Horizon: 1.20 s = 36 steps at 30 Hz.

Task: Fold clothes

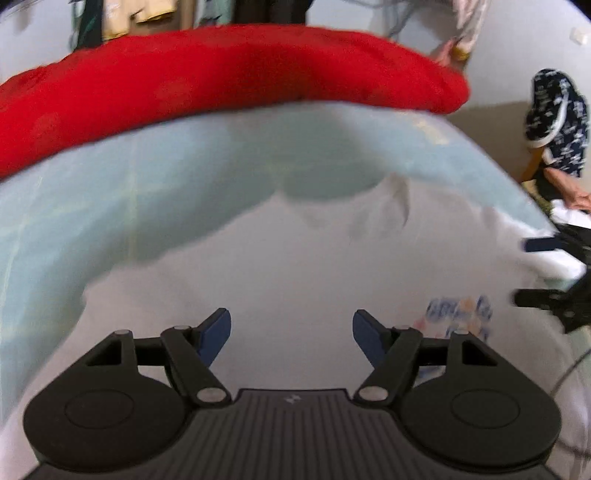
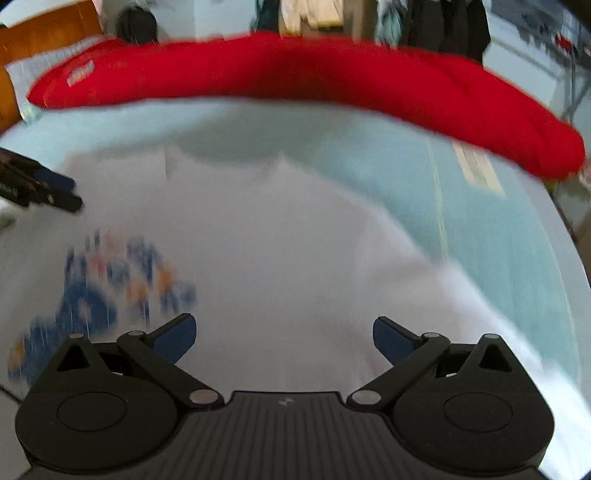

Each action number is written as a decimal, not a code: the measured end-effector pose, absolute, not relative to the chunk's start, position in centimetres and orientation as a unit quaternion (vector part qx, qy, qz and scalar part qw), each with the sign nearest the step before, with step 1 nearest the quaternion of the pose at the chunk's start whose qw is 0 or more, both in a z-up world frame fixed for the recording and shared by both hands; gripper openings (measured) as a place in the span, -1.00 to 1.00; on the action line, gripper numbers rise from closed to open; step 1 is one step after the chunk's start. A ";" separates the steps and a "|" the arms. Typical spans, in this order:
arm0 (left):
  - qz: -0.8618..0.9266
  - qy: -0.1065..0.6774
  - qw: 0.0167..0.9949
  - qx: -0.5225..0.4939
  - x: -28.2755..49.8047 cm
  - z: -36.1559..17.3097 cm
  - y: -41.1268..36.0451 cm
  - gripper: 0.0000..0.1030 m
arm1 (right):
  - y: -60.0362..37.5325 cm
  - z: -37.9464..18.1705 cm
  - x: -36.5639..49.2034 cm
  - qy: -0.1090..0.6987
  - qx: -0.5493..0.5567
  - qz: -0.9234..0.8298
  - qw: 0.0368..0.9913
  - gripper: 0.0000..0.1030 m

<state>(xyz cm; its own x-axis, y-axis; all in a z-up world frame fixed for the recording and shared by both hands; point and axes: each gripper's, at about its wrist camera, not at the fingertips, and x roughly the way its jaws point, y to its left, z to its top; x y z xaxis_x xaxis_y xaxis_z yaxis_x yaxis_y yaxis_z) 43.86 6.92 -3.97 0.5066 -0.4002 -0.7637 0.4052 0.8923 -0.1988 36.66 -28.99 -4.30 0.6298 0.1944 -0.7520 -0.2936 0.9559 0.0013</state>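
A white T-shirt (image 1: 295, 266) (image 2: 266, 240) with a blue and orange print (image 2: 110, 280) (image 1: 458, 314) lies spread on a pale blue sheet (image 1: 110, 192) (image 2: 480, 206). My left gripper (image 1: 291, 332) hovers open just above the shirt's white cloth, nothing between its blue pads. My right gripper (image 2: 284, 338) is open too, over the shirt to the right of the print. In the left wrist view the right gripper (image 1: 550, 273) shows at the right edge; in the right wrist view the left gripper (image 2: 40, 188) shows at the left edge. Both views are motion-blurred.
A long red cushion or folded red cloth (image 1: 221, 85) (image 2: 314, 81) lies across the far side of the sheet. A person in a dark patterned top (image 1: 557, 125) stands at the far right beside other white cloth (image 1: 569, 214). Hanging clothes (image 2: 443, 22) fill the background.
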 end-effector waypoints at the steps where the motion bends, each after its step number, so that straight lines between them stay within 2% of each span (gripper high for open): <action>1: -0.243 0.442 0.863 -0.013 44.9 -4.3 6.7 0.43 | -28.4 -4.2 37.8 0.398 -0.058 0.145 0.904 1.00; 4: -0.267 0.446 0.854 -0.024 47.1 -5.6 5.5 0.43 | -26.5 -5.9 41.8 0.394 -0.063 0.157 0.904 1.00; 8: -0.267 0.436 0.859 0.011 49.1 -7.5 4.2 0.44 | -26.0 -8.3 46.5 0.406 -0.048 0.157 0.899 1.00; 13: -0.271 0.424 0.864 0.012 52.7 -8.1 3.6 0.62 | -26.6 -8.7 49.7 0.386 -0.026 0.143 0.911 1.00; 20: -0.279 0.423 0.861 0.043 49.5 -5.2 4.6 0.63 | -26.7 -5.8 48.4 0.379 -0.022 0.120 0.917 1.00; 23: -0.263 0.443 0.856 0.031 48.0 -5.8 6.0 0.63 | -27.3 -5.4 45.8 0.400 0.006 0.134 0.907 1.00; 27: -0.242 0.452 0.858 0.030 49.2 -7.6 7.1 0.65 | -27.6 -8.0 46.1 0.426 -0.001 0.120 0.897 1.00; 30: -0.246 0.448 0.859 0.018 51.4 -7.6 7.0 0.68 | -27.4 -8.6 48.0 0.397 -0.003 0.116 0.911 1.00; 36: -0.243 0.446 0.862 0.000 51.7 -5.3 6.7 0.68 | -26.8 -7.1 49.8 0.404 0.004 0.099 0.909 1.00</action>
